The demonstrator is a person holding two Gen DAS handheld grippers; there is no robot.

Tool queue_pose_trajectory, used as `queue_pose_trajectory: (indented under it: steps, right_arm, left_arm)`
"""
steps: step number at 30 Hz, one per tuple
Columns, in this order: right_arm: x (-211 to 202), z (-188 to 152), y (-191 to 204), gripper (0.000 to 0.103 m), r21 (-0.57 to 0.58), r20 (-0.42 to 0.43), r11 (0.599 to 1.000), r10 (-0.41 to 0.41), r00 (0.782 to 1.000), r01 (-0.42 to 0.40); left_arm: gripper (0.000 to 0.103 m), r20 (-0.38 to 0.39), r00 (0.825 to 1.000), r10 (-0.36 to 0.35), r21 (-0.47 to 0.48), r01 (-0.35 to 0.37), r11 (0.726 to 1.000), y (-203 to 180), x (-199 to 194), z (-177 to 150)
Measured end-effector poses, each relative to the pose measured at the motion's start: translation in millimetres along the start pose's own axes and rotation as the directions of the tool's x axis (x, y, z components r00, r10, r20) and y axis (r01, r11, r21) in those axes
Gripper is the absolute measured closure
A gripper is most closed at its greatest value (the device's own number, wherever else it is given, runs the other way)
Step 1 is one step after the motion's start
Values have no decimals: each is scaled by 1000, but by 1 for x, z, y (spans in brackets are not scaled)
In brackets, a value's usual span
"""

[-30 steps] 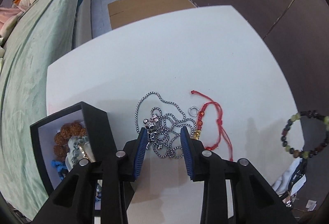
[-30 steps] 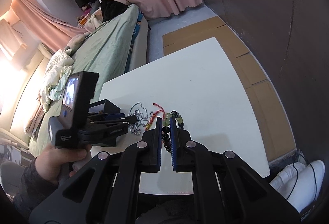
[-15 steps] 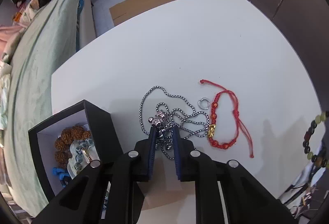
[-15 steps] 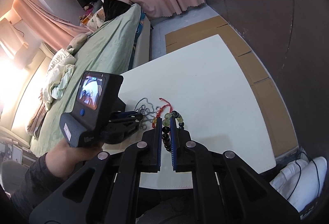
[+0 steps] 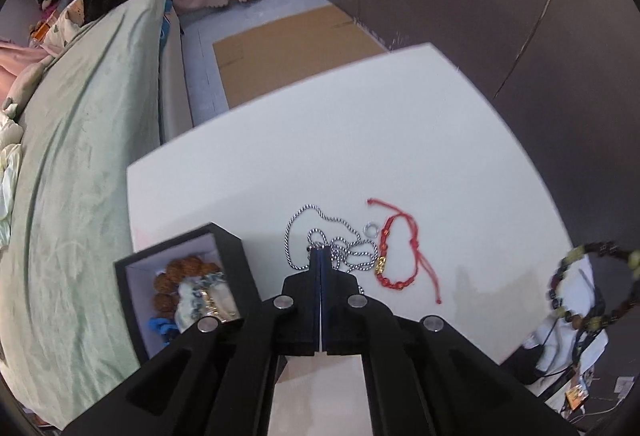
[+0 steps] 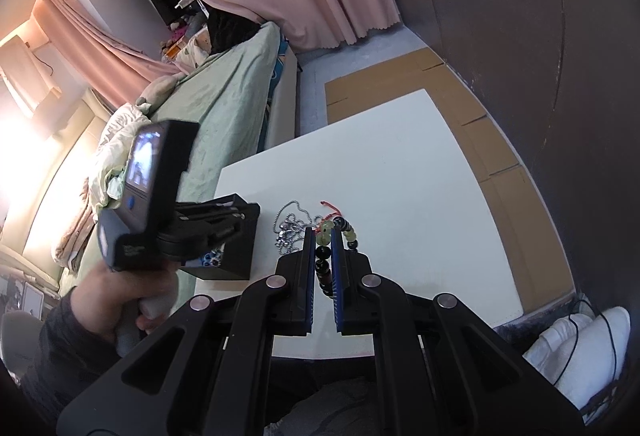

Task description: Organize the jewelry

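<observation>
Left tool (image 5: 321, 252): its pads are pressing flat together, pinching the silver chain (image 5: 316, 236) right at the tips, above the bench.
Silver chain: most of it is lying in loose loops on the white bench (image 5: 360, 139), just past the left tool's tips; whether the pinched part is clear of the surface is hard to tell.
Right tool (image 6: 323, 236): it is clamping the bead bracelet (image 6: 326, 252) in a narrow gap between its pads, the green and dark beads running up between them.
Bead bracelet: it is hanging in the air at the right edge of the left view (image 5: 592, 284), off the bench top.
Black box (image 5: 180, 288): it is sitting open at the bench's near left corner, just left of the chain, holding brown beads, a pale bangle and something blue.
Red cord bracelet (image 5: 396, 256): it is lying flat just right of the chain, with a small silver ring (image 5: 371, 229) between them.
Left hand (image 6: 120, 296): it is gripping the left tool's handle beside the box.
Bed (image 5: 80, 155): a green cover is stretching along the bench's left side.
</observation>
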State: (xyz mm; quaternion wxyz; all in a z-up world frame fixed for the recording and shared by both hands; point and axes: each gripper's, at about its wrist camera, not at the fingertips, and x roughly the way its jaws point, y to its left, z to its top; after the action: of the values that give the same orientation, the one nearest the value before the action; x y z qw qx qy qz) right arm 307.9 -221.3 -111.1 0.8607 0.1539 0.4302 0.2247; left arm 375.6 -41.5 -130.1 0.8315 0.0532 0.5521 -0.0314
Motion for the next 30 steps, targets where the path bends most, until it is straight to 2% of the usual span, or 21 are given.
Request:
queue_pose_trajectory:
  steps: [13, 16, 18, 20, 21, 22, 24, 28, 29, 30]
  right_arm:
    - [-14, 0, 18, 95, -23, 18, 999, 28, 999, -28]
    - [-13, 1, 22, 95, -29, 17, 999, 30, 999, -29]
    - [-13, 0, 23, 95, -32, 16, 999, 28, 999, -27]
    - [-13, -1, 21, 95, -31, 17, 999, 25, 1000, -24]
    - [-13, -2, 19, 95, -28, 17, 999, 21, 1000, -21]
    - [-13, -3, 15, 95, -22, 15, 1000, 17, 1000, -17]
    - [-11, -4, 8, 95, -8, 12, 1000, 8, 1000, -8]
    - [-8, -5, -6, 95, 13, 8, 1000, -7, 1000, 7]
    - [-8, -5, -8, 95, 14, 7, 1000, -10, 1000, 10]
    - [-7, -5, -11, 95, 16, 6, 1000, -14, 1000, 14]
  left_arm:
    - [103, 124, 992, -39, -53, 46, 997, 22, -84, 12]
    - [103, 123, 990, -67, -25, 71, 997, 20, -92, 13]
    - [100, 77, 993, -90, -30, 92, 995, 14, -81, 13]
    - [100, 36, 996, -76, -21, 77, 997, 5, -64, 10]
    - [96, 17, 997, -76, -16, 76, 997, 0, -54, 7]
    - [90, -2, 997, -79, -12, 79, 997, -3, -45, 5]
    - [59, -28, 996, -81, -5, 81, 997, -10, -26, 1]
    - [63, -66, 996, -63, -11, 62, 998, -13, 6, 1]
    - [69, -81, 995, -58, -10, 57, 998, -12, 15, 1]
    - [70, -94, 994, -47, -5, 47, 999, -12, 23, 0]
